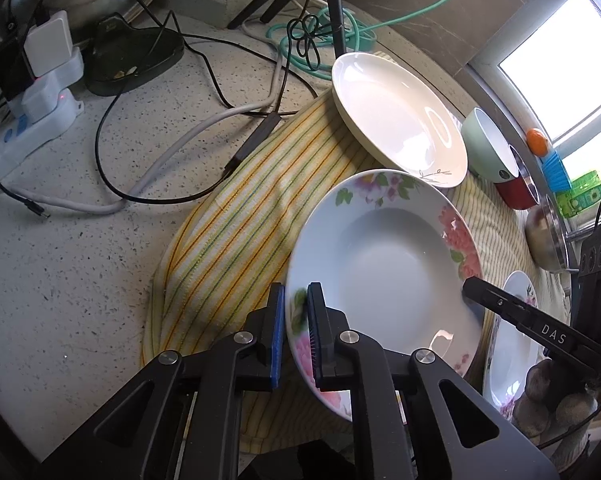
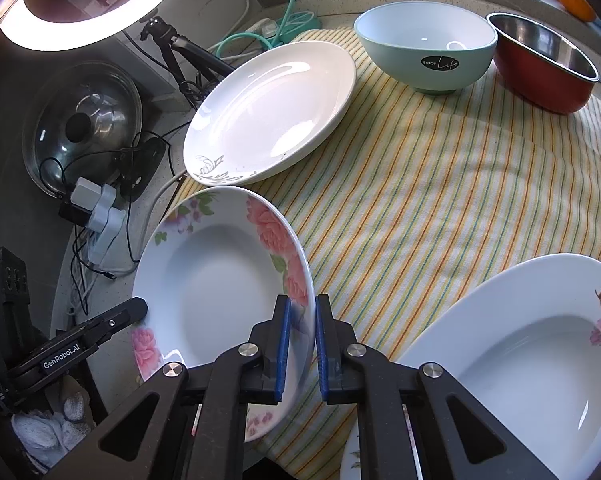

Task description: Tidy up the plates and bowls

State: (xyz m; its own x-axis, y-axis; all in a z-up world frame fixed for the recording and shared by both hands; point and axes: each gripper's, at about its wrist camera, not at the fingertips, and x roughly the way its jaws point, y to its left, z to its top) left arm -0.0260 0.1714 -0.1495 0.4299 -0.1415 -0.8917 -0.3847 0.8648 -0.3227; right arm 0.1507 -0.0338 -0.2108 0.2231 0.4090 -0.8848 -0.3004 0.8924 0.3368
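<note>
Both clenching one floral plate (image 1: 384, 264): left gripper (image 1: 294, 320) and right gripper (image 2: 300, 332) on opposite rims (thin grip); risking slipping onto the striped cloth (image 2: 440, 184) if pulling unevenly.

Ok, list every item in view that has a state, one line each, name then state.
left gripper: shut on the floral plate's rim
right gripper: shut on the opposite rim
floral plate: held by both grippers, tilted, empty
white plate: on the striped cloth, empty
second floral plate: on the cloth, empty
green bowl: upright, empty
red bowl: upright, empty
ring light: on
</note>
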